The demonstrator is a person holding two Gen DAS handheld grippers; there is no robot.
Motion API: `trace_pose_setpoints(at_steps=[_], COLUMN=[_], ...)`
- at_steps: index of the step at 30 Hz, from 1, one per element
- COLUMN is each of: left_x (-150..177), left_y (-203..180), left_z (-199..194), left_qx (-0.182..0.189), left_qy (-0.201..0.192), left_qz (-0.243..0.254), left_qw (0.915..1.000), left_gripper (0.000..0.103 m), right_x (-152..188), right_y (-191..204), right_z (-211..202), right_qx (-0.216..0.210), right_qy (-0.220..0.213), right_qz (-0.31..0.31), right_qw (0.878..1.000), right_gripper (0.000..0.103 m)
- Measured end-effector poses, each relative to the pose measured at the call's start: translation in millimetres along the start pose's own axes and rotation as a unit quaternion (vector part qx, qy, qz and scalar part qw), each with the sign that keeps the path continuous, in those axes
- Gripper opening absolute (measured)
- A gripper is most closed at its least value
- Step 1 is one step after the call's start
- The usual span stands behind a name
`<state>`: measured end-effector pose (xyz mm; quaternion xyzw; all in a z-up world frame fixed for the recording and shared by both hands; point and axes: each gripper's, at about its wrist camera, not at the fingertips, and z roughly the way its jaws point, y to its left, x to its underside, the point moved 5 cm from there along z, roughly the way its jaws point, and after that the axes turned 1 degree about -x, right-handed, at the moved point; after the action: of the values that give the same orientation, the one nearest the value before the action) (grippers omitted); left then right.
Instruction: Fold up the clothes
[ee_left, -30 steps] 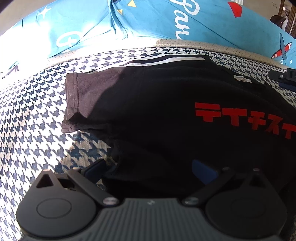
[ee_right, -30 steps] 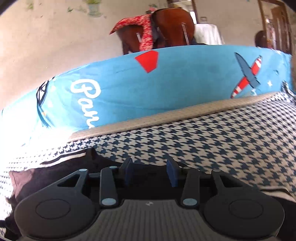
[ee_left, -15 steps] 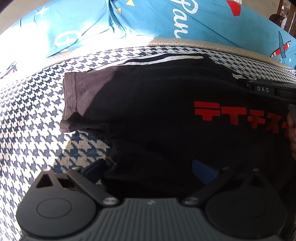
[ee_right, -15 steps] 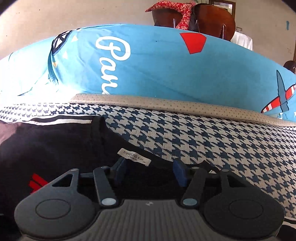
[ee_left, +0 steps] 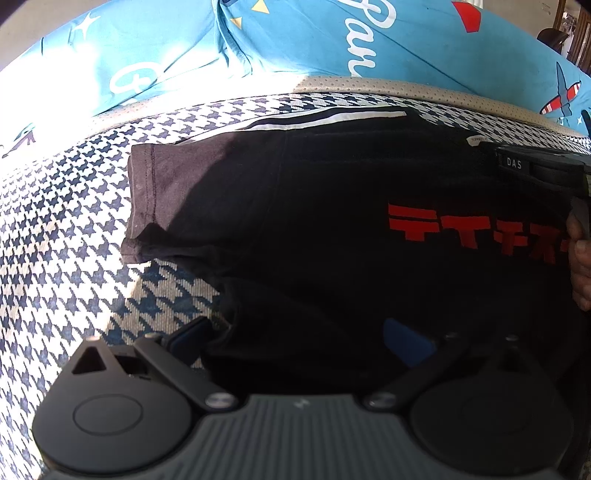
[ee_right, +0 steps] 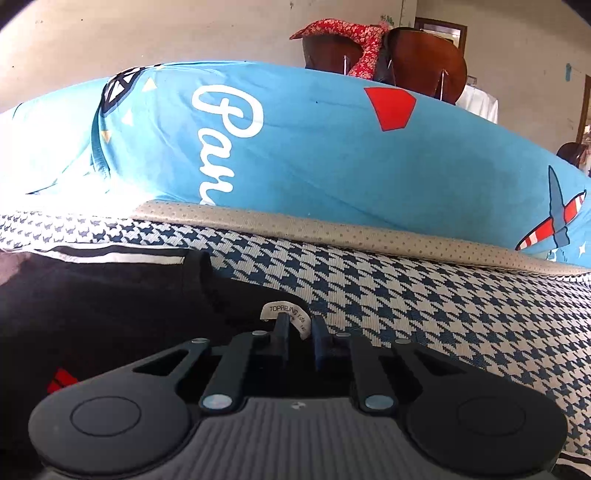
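A black T-shirt (ee_left: 295, 221) with red lettering (ee_left: 461, 229) lies flat on a houndstooth cover (ee_left: 74, 240), one short sleeve (ee_left: 166, 192) spread to the left. My left gripper (ee_left: 295, 336) is open wide at the shirt's near edge, with black cloth lying between its blue pads. In the right wrist view my right gripper (ee_right: 300, 330) is shut on the shirt's (ee_right: 110, 295) collar, right at the white neck label (ee_right: 291, 314). That gripper's body (ee_left: 535, 168) and a hand (ee_left: 580, 258) show at the right edge of the left wrist view.
A long blue printed bolster (ee_right: 332, 147) runs along the far side of the houndstooth cover (ee_right: 406, 295), behind a beige dotted border (ee_right: 332, 229). Wooden chairs (ee_right: 424, 62) draped with a red cloth (ee_right: 351, 33) stand beyond it against the wall.
My right gripper swung in over the shirt's collar and its fingers closed on the cloth at the label. The left gripper stayed open in the same place.
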<state>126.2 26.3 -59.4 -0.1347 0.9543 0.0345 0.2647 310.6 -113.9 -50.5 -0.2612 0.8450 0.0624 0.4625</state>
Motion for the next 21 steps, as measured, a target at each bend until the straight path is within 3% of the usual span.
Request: trace_pose_setpoints(at_steps=[8, 10, 12, 18, 21], left_x=[-9, -11, -11, -9, -8], left_y=[14, 17, 18, 18, 16], left_z=[-4, -4, -1, 3, 1], left_qx=[-0.023, -0.026, -0.028, -0.029, -0.026], left_qy=[-0.031, -0.032, -0.027, -0.017, -0.016], left_qz=[-0.024, -0.027, -0.028, -0.024, -0.019], left_qw=[0.9990, 0.9988, 0.9989, 0.9992, 0.9994], left_gripper=[0.103, 0.103, 0.103, 0.103, 0.103], right_x=[-24, -23, -19, -24, -31], right_y=[-1, -1, 0, -3, -13], right_z=[16, 28, 40, 32, 17], right_qx=[0.039, 0.044, 0.043, 0.025, 0.012], right_qy=[-0.046, -0.033, -0.011, -0.026, -0.026], right_qz=[0.038, 0.051, 0.063, 0.063, 0.078], right_qw=[0.997, 0.997, 0.997, 0.997, 0.996], right_gripper=[0.013, 0.014, 0.017, 0.034, 0.035])
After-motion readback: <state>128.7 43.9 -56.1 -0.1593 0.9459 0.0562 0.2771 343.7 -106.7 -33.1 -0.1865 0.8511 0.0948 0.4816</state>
